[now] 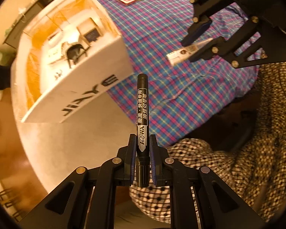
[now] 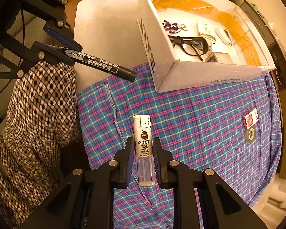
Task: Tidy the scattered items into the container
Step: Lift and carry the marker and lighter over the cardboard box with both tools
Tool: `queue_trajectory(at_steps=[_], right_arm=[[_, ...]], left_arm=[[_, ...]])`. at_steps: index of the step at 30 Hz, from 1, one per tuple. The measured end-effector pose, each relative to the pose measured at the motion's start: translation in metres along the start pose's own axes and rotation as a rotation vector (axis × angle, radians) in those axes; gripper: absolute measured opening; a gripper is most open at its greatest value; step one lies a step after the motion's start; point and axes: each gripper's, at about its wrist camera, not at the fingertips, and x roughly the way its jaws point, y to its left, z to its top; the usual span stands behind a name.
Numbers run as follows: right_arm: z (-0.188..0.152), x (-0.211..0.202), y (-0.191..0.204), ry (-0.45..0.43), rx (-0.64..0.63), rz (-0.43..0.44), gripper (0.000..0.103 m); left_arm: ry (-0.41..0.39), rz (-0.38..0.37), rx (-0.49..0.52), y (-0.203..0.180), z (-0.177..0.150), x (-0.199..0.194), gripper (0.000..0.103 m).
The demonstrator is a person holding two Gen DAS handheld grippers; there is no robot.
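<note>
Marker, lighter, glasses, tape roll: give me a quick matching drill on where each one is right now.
Things:
1. marker
2. lighter
3. glasses
4. tape roll

Places:
A. lying on the plaid cloth
B. in the right gripper
C. inside the box
D. in the left gripper

Pairs: 1-D, 2-B, 3-C, 4-A

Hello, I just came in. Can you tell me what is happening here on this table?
A person is tidying small items into a white box, using two handheld grippers. The left gripper holds a black marker, and the right gripper holds a white lighter; neither is over the box. Glasses already lie inside it. A small red box and a tape roll lie on the plaid cloth.
</note>
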Motion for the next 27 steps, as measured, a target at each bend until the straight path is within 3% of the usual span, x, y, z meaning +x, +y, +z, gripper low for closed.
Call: queue_trajectory(at_steps=[19, 27], right_arm=[[0.006, 0.007, -0.01, 0.032, -0.01, 0.0, 0.021], [0.014, -0.005, -0.015, 0.018, 0.001, -0.016, 0.021]], left_arm=[[-0.017, -0.084, 0.003, 0.007, 0.001, 0.006, 0.013], [-0.074, -0.145, -0.035, 0.013, 0.001, -0.004, 0.013]])
